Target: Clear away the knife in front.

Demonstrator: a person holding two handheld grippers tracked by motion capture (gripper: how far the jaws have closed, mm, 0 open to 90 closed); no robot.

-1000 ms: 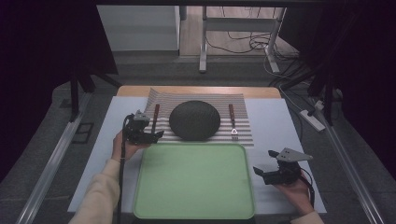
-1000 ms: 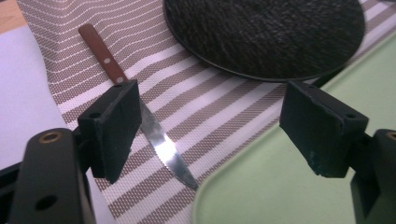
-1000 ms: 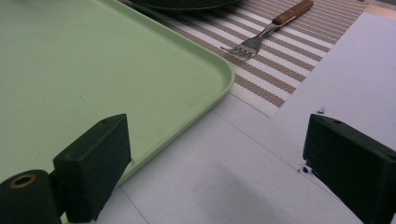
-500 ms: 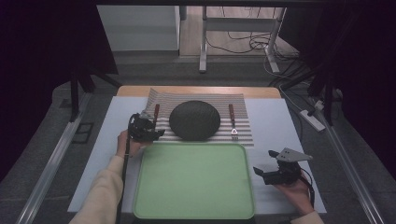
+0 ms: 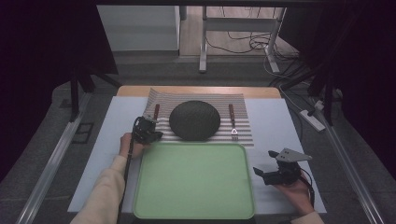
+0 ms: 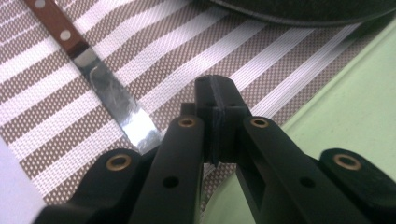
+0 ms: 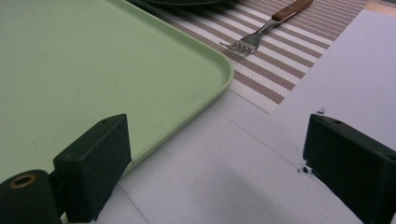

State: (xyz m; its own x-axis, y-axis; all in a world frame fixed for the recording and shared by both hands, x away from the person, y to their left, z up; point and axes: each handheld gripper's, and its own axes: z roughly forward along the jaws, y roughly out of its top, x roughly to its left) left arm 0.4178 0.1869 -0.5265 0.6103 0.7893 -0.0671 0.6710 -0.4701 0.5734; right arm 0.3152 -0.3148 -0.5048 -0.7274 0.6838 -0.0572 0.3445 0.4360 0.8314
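Observation:
A dark round plate (image 5: pixel 194 120) lies on a brown and white striped placemat (image 5: pixel 243 129). Left of the plate lies a knife (image 5: pixel 156 113) with a brown handle; its blade (image 6: pixel 114 103) runs right up to my left gripper's jaws. A fork (image 5: pixel 232 122) with a brown handle (image 7: pixel 292 8) lies right of the plate. My left gripper (image 5: pixel 152 135) is shut and hovers over the mat's near left corner, its closed tips (image 6: pixel 217 100) empty. My right gripper (image 5: pixel 259 173) is open above the white table right of the green tray (image 5: pixel 194 182), with nothing between its jaws.
The large green tray (image 7: pixel 84 60) takes up the near middle of the white table (image 5: pixel 275 121). Its right corner sits close to my right gripper's left jaw. Beyond the table are metal legs and cables on the floor.
My left gripper has moved right and slightly nearer, toward the knife's tip and the tray's far left corner. The right gripper has stayed put.

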